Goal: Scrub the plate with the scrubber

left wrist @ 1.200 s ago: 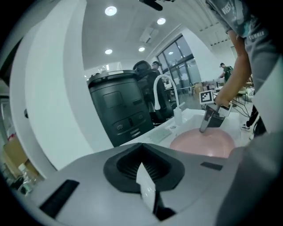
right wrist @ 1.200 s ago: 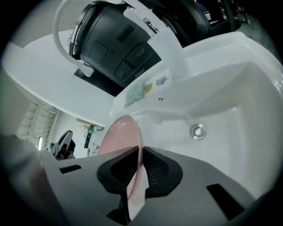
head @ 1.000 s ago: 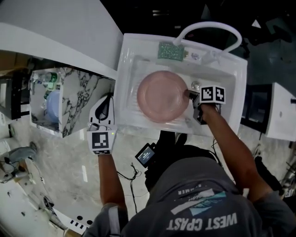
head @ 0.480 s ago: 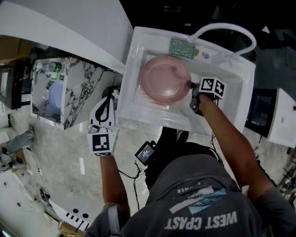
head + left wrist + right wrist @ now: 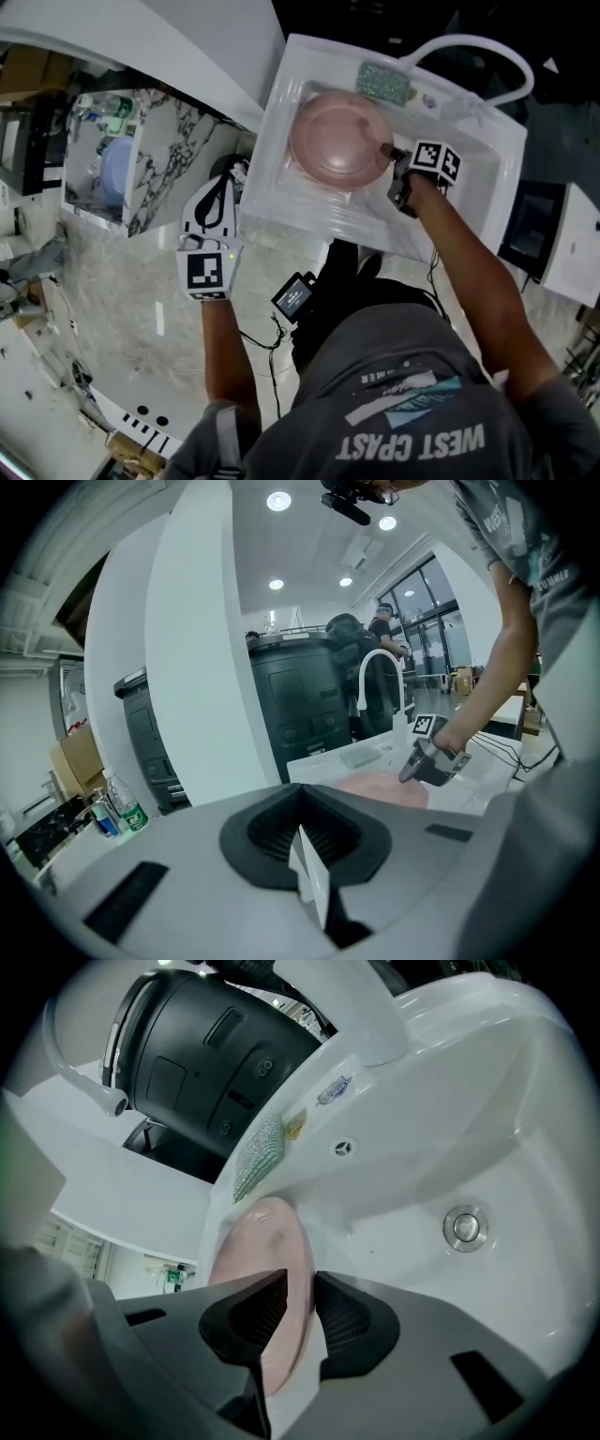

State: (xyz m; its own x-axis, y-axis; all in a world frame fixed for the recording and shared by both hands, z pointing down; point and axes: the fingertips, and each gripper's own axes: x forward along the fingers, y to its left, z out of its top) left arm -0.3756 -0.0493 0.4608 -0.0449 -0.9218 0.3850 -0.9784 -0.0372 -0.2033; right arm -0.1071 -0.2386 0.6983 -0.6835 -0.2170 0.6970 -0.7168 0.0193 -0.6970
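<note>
- Right claw (image 5: 387,150): jaws partly apart, having just been opening. The rim of the pink plate (image 5: 339,136) stands between them, and the right gripper view shows a sliver of white between that rim and one pad, so the plate is not clamped.
- Right claw (image 5: 300,1288), attitude: it points down into the white sink (image 5: 469,173) from the near right side, and its marker cube faces up.
- Plate (image 5: 267,1251): it sits in the basin directly ahead of the right claw, toward the sink's far left. Only its near edge reaches the jaws.
- Drain (image 5: 466,1226): on the basin floor, off to the right of the right claw's jaws and clear of the plate.
- Scrubber (image 5: 382,82): a green pad on the sink's back ledge, beyond the plate as seen from the right claw. It lies just beside the foot of the faucet (image 5: 469,39), and neither claw touches it.
- Scrubber (image 5: 255,1157), close view: it lies flat on the ledge, above the plate's far rim.
- Left claw (image 5: 228,176): jaws fully together with nothing between them.
- Left claw (image 5: 305,853), position: it is held outside the sink, off the sink's near left corner and over the floor, well apart from the plate (image 5: 380,787). It points toward the sink and the other claw.
</note>
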